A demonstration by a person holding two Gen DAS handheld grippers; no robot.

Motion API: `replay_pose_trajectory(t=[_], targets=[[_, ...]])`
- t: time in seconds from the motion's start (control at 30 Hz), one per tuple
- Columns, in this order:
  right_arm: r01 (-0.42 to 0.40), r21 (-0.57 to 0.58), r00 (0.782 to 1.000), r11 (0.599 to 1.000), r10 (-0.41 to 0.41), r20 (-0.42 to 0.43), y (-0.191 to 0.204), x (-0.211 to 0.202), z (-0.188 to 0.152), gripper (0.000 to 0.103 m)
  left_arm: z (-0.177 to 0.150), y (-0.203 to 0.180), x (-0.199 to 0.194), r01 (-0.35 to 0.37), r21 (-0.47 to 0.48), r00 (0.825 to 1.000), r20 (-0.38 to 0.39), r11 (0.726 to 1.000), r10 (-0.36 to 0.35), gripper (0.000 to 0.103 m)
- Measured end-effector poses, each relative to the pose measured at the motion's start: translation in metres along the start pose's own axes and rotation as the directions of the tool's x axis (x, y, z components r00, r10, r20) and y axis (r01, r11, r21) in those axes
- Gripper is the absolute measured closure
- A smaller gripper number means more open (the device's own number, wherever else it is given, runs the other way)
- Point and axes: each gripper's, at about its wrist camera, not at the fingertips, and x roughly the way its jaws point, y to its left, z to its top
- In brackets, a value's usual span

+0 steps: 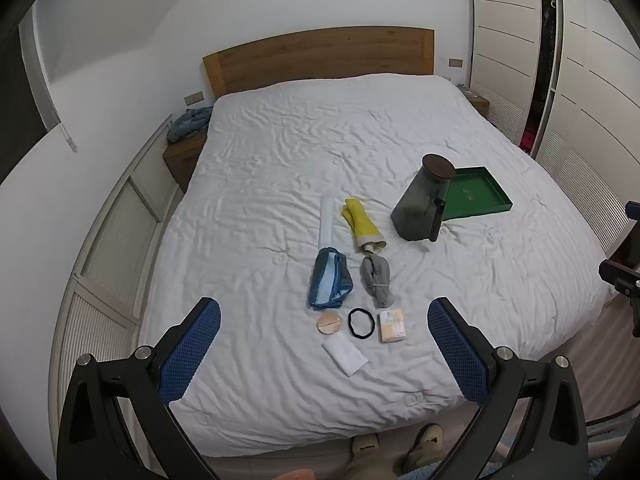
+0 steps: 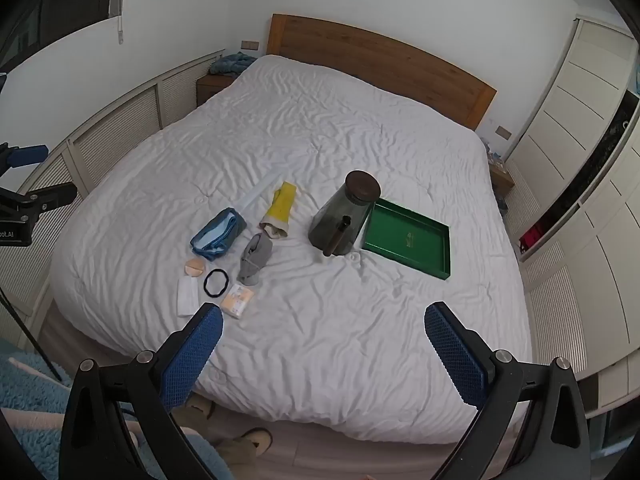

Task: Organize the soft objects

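On the white bed (image 1: 280, 168) lies a cluster of items: a folded blue cloth (image 1: 330, 278), a yellow glove (image 1: 362, 224), bundled grey socks (image 1: 376, 280), a round puff (image 1: 329, 322), a black hair tie (image 1: 361, 322), a tissue pack (image 1: 393, 325) and a white packet (image 1: 345, 354). My left gripper (image 1: 324, 302) hovers open above the bed's foot, well short of them. My right gripper (image 2: 323, 308) is also open and empty, with the same cloth (image 2: 218, 234), glove (image 2: 280, 210) and socks (image 2: 254, 258) ahead to its left.
A dark lidded jar (image 2: 344, 212) leans beside a green tray (image 2: 408, 238) at the right of the cluster. A white tube (image 1: 327, 220) lies by the glove. A wooden headboard (image 1: 320, 56) stands at the back and wardrobes (image 2: 580, 160) at the right. A person's slippered feet (image 1: 400, 444) stand at the bed's foot.
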Motion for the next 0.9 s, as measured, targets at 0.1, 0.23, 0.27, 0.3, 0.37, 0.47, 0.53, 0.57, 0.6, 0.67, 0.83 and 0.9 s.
replay_pose_trajectory(t=[0.1, 0.23, 0.27, 0.3, 0.37, 0.47, 0.53, 0.57, 0.6, 0.67, 0.83, 0.9], targets=[[-0.002, 0.0, 1.0, 1.0, 0.002, 0.0, 0.0, 0.0, 0.0, 0.0, 0.0, 0.0, 0.0, 0.004, -0.002, 1.0, -0.004, 1.0, -0.004, 0.001], [0.0, -0.001, 1.0, 1.0, 0.0, -0.002, -0.001, 0.0, 0.0, 0.0, 0.0, 0.0, 0.0, 0.004, -0.003, 1.0, -0.005, 1.0, -0.004, 0.001], [0.0, -0.001, 1.0, 1.0, 0.0, -0.001, -0.001, 0.0, 0.0, 0.0, 0.0, 0.0, 0.0, 0.006, -0.003, 1.0, -0.006, 1.0, -0.006, 0.001], [0.001, -0.001, 1.0, 1.0, -0.001, -0.001, -0.001, -0.001, 0.0, 0.0, 0.0, 0.0, 0.0, 0.005, -0.003, 1.0, -0.006, 1.0, -0.005, 0.001], [0.002, -0.001, 1.0, 1.0, -0.002, -0.002, -0.001, -0.001, 0.0, 0.0, 0.0, 0.0, 0.0, 0.006, -0.002, 1.0, -0.006, 1.0, -0.006, 0.001], [0.002, -0.002, 1.0, 1.0, -0.002, -0.004, -0.001, 0.0, 0.0, 0.0, 0.0, 0.0, 0.0, 0.007, -0.003, 1.0, -0.007, 1.0, -0.007, 0.001], [0.001, -0.001, 1.0, 1.0, -0.001, -0.001, -0.002, -0.001, 0.0, 0.0, 0.0, 0.0, 0.0, 0.008, -0.004, 1.0, -0.009, 1.0, -0.008, 0.001], [0.002, -0.001, 1.0, 1.0, -0.002, 0.0, -0.002, -0.001, 0.0, 0.0, 0.0, 0.0, 0.0, 0.007, -0.005, 1.0, -0.011, 1.0, -0.007, 0.001], [0.002, -0.001, 1.0, 1.0, -0.002, 0.0, -0.002, -0.001, 0.0, 0.0, -0.003, -0.005, -0.003, 0.006, -0.007, 1.0, -0.012, 1.0, -0.006, 0.001], [0.002, 0.001, 1.0, 1.0, -0.002, 0.0, -0.003, 0.0, -0.001, 0.0, -0.003, -0.005, 0.002, 0.001, -0.008, 1.0, -0.013, 1.0, -0.001, 0.001], [-0.003, 0.021, 1.0, 1.0, 0.003, -0.006, -0.012, 0.007, 0.001, 0.0, -0.002, -0.009, 0.008, -0.016, -0.01, 1.0, -0.007, 1.0, 0.016, 0.001], [-0.008, 0.028, 1.0, 1.0, 0.008, -0.009, -0.015, 0.008, 0.003, 0.0, 0.001, -0.012, 0.009, -0.014, -0.015, 1.0, 0.001, 1.0, 0.014, 0.001]])
